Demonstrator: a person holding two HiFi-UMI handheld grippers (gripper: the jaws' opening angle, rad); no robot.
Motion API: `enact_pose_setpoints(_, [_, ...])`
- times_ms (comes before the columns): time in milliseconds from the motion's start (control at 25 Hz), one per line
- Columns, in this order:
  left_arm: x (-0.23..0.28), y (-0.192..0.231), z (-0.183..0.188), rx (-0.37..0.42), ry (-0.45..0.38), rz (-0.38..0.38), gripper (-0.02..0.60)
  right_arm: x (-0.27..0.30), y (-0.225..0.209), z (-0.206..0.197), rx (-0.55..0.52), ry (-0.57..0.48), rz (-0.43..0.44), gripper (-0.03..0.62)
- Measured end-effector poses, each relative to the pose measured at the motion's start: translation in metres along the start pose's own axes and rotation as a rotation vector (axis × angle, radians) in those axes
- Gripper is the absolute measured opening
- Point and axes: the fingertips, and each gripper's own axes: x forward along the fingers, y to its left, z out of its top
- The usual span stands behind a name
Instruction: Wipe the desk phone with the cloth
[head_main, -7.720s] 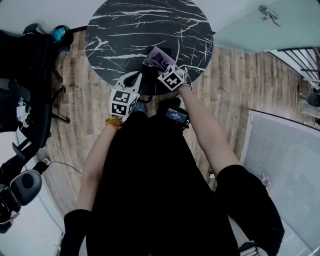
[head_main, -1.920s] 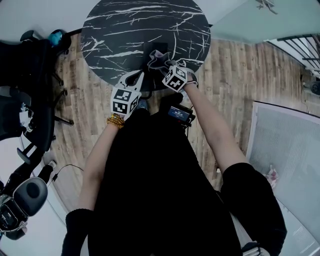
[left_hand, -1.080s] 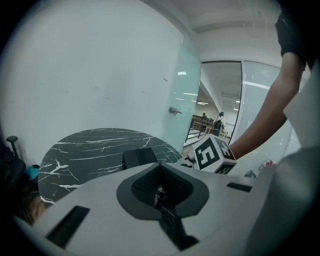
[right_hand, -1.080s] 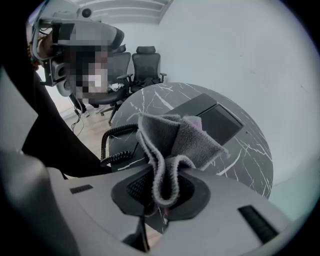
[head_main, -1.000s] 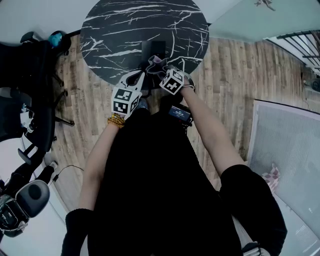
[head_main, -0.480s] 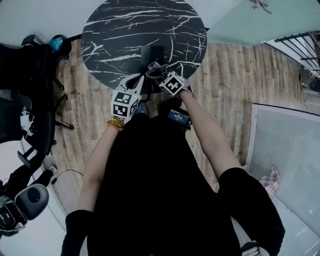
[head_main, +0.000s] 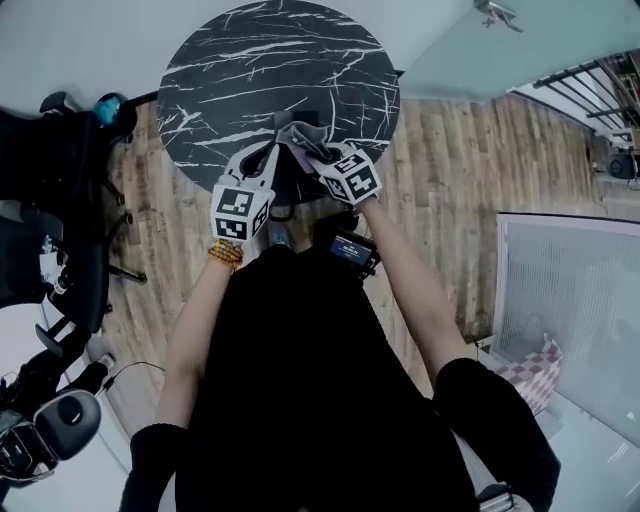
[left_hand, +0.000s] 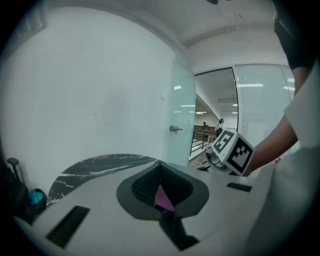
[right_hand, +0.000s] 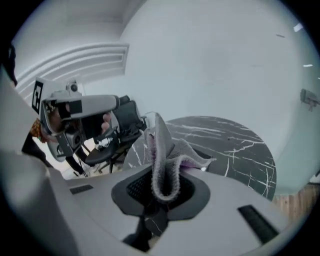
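The grey cloth (head_main: 294, 135), pink on one side, hangs bunched over the near edge of the round black marble table (head_main: 250, 60). My right gripper (head_main: 312, 152) is shut on it, and the cloth (right_hand: 162, 160) stands up out of its jaws. My left gripper (head_main: 273, 152) meets the cloth from the left. Its jaws are closed, with a pink sliver of cloth (left_hand: 163, 199) between the pads. The black desk phone (head_main: 313, 119) lies just behind the cloth, mostly hidden by it.
Black office chairs (head_main: 50, 210) stand on the wood floor left of the table and show in the right gripper view (right_hand: 102, 142). A glass partition (head_main: 560, 300) runs along the right. A small device (head_main: 348, 248) hangs at the person's chest.
The right gripper has drawn the cloth back off the phone toward the table's near edge. The left gripper has come up to the cloth and now pinches it.
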Motion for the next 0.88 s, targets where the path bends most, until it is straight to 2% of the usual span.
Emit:
enact_pose_setpoints(120, [-0.012,-0.001,0.051,0.061,-0.119,0.020,0.012,-0.030,0.009,0.052,0.059,-0.171,-0.023,0.054])
enact_pose_setpoints(240, [-0.027,-0.004,0.103,0.117,-0.228,0.036,0.012,-0.068,0.019,0.102,0.063,-0.343,-0.080,0.055])
enact_pose_setpoints(360, [-0.047,-0.001,0.142,0.124,-0.293,0.071,0.012,-0.112,0.034,0.148,0.156,-0.524,-0.102,0.054])
enact_pose_setpoints(440, [-0.058,0.006,0.159,0.128,-0.322,0.119,0.012,-0.140,0.046,0.173,0.146,-0.632,-0.132,0.055])
enact_pose_setpoints(600, [-0.074,0.016,0.168,0.152,-0.355,0.236,0.012,-0.182,0.069,0.195,-0.001,-0.798,-0.301,0.055])
enact_pose_setpoints(720, [-0.074,0.009,0.152,0.161,-0.333,0.230,0.012,-0.191,0.083,0.190,-0.083,-0.847,-0.402,0.055])
enact_pose_setpoints(880, [-0.072,0.002,0.131,0.155,-0.303,0.206,0.012,-0.187,0.089,0.175,-0.083,-0.837,-0.446,0.054])
